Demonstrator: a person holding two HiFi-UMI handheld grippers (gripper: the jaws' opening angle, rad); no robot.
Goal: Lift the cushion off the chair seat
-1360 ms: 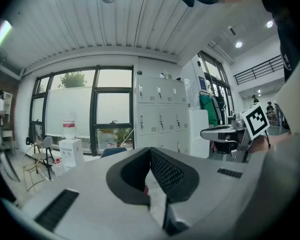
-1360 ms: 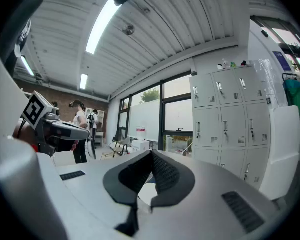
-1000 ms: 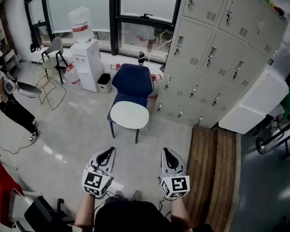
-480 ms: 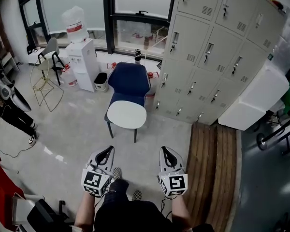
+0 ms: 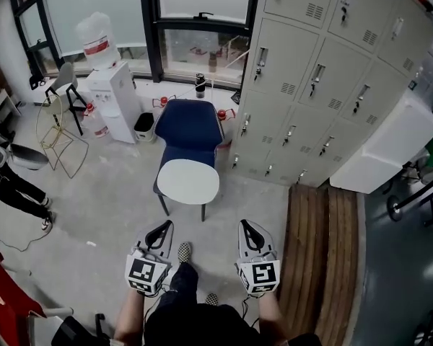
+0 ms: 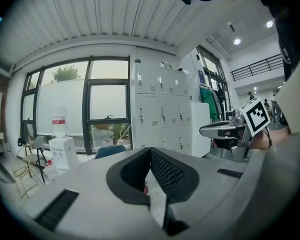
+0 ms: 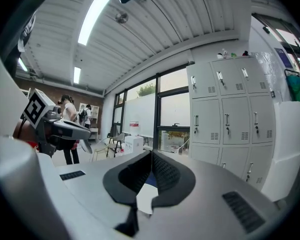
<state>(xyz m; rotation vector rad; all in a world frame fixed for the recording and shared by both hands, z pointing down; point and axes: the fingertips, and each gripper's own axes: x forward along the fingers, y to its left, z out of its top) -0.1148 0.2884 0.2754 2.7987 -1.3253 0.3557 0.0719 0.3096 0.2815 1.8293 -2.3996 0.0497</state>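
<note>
A white oval cushion [image 5: 188, 182] lies on the seat of a dark blue chair [image 5: 192, 125] that stands on the grey floor in front of the window. Both grippers are held side by side, well short of the chair and pointing at it. My left gripper [image 5: 161, 228] has its jaws together with nothing in them. My right gripper [image 5: 246, 228] is likewise shut and empty. In the right gripper view, the blue chair back [image 7: 149, 179] and white cushion [image 7: 148, 197] show through the slit below the jaws. The left gripper view catches the chair back [image 6: 110, 150] at a distance.
Grey lockers [image 5: 325, 85] stand right of the chair, with a white cabinet [image 5: 382, 150] beyond. A water dispenser [image 5: 105, 96] and a wire chair [image 5: 58, 125] are at the left. A wooden platform [image 5: 321, 258] lies to the right. A person [image 5: 11, 175] stands at the far left.
The person has stepped forward, one foot now out in front, and both grippers have come nearer the chair. Both stay shut and empty.
</note>
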